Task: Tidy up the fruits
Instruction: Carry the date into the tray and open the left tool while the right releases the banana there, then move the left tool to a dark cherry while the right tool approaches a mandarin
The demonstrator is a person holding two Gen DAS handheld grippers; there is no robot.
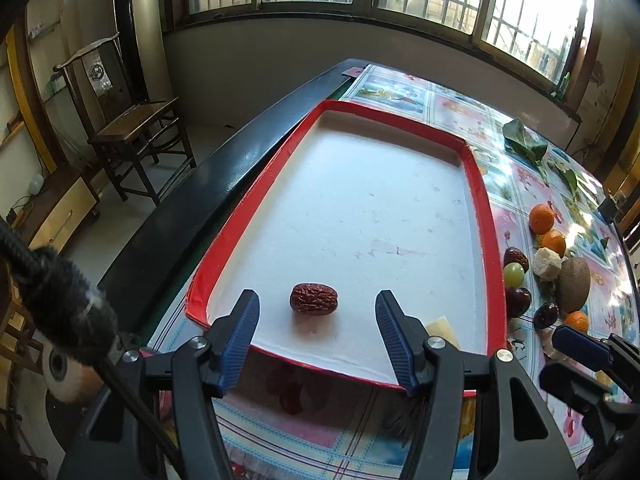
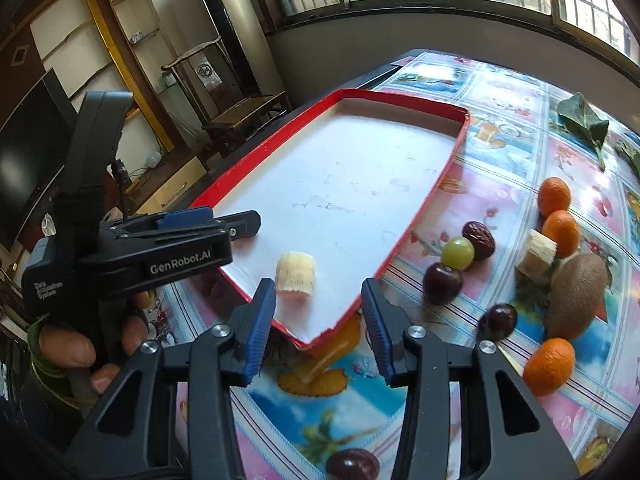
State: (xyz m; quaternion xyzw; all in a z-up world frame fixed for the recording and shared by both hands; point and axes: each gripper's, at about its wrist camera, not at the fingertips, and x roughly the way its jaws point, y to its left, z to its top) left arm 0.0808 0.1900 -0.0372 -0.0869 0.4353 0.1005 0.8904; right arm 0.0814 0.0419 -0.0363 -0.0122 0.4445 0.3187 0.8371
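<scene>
A wrinkled red date (image 1: 314, 299) lies on the white floor of the red-rimmed tray (image 1: 478, 184), near its front edge. My left gripper (image 1: 317, 296) stands open around it, and neither blue pad touches it. In the right wrist view a peeled banana piece (image 2: 295, 276) lies in the tray's (image 2: 420, 208) near corner. My right gripper (image 2: 318, 284) is open just in front of it, pads apart from it. The left gripper (image 2: 240, 226) shows at the left there, held by a hand (image 2: 68, 344), and it hides the date.
Loose fruit lies on the patterned tablecloth right of the tray: a green grape (image 2: 458, 253), a date (image 2: 479, 240), cherries (image 2: 443, 283), a kiwi (image 2: 576, 296), oranges (image 2: 561, 233) and a banana chunk (image 2: 538, 254). Leaves (image 2: 584, 124) lie further back. A wooden chair (image 1: 132, 120) stands beyond the table edge.
</scene>
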